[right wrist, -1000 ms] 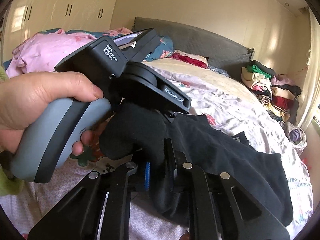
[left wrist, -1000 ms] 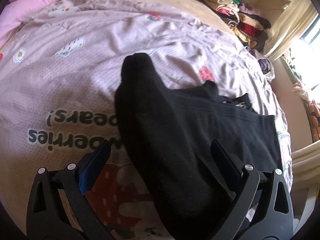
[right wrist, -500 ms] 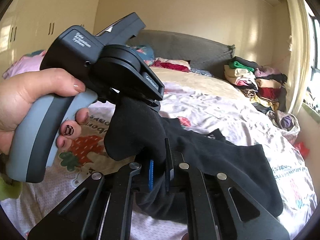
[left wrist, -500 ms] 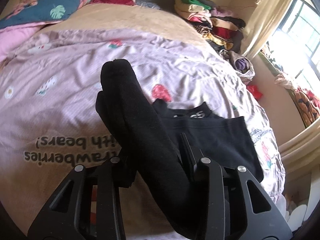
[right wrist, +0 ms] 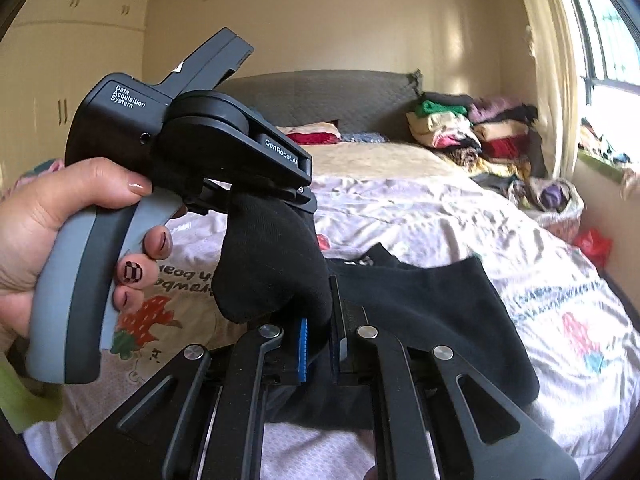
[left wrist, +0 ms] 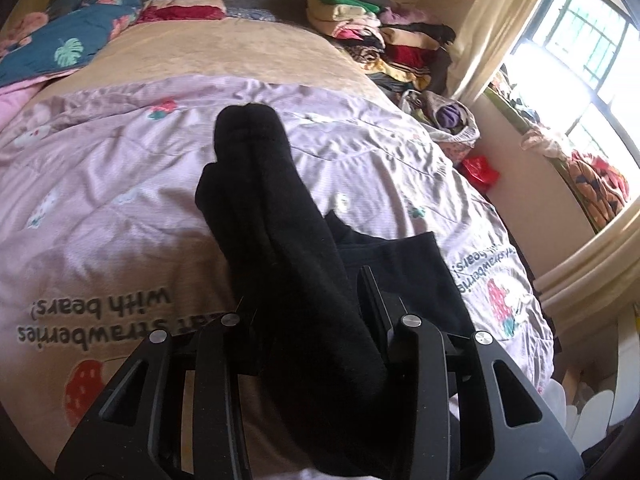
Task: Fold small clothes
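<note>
A pair of black socks [left wrist: 276, 248] is held up above the bed. My left gripper [left wrist: 304, 292] is shut on the socks, whose toe end sticks out forward past the fingers. My right gripper [right wrist: 318, 336] is shut on the other part of the same socks [right wrist: 272, 264], with a rounded fold bulging above its blue pads. The left gripper's body and the hand holding it show in the right wrist view [right wrist: 192, 144], just above the socks. A black garment [right wrist: 432, 320] lies flat on the bedspread below and to the right.
The pink bedspread [left wrist: 120, 184] with strawberry prints covers the bed. A stack of folded clothes [left wrist: 384, 40] stands at the far right by the headboard. A window and curtain [left wrist: 568, 52] are on the right. A red bag [left wrist: 480, 168] lies beside the bed.
The left gripper closed on the socks and both grippers lifted and tilted up, so more of the headboard and window shows. The socks stayed held by the right gripper.
</note>
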The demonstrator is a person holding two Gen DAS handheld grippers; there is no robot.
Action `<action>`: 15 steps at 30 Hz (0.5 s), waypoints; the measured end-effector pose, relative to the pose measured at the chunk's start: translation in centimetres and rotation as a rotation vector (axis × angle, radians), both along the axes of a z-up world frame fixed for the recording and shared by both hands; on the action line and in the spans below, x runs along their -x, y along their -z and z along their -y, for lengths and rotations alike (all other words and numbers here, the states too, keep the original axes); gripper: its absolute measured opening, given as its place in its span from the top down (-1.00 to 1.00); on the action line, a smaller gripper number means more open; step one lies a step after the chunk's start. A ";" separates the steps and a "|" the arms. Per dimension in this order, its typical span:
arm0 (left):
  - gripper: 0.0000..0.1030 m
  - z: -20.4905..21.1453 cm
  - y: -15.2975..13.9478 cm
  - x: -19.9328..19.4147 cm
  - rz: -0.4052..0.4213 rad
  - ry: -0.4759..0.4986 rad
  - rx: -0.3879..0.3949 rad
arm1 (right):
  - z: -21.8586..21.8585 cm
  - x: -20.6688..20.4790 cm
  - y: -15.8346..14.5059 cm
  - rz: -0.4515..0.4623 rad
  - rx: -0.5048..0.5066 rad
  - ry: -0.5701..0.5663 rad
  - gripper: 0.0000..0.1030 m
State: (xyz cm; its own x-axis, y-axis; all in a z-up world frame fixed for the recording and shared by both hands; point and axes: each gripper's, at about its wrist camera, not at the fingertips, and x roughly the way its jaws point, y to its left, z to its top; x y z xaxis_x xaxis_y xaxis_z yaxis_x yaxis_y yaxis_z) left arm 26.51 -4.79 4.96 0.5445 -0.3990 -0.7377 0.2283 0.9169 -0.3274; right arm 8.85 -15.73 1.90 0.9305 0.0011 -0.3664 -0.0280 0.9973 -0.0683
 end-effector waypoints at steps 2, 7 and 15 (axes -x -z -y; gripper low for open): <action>0.43 0.9 0.3 -0.3 -0.009 0.015 -0.001 | 1.0 0.3 0.2 -0.009 -0.021 0.020 0.87; 0.43 4.0 1.4 -1.0 -0.031 0.057 -0.010 | 2.9 0.7 0.8 -0.043 -0.082 0.070 0.87; 0.43 7.8 3.2 -2.2 -0.076 0.094 -0.020 | 6.9 0.5 1.8 -0.121 -0.304 0.131 0.87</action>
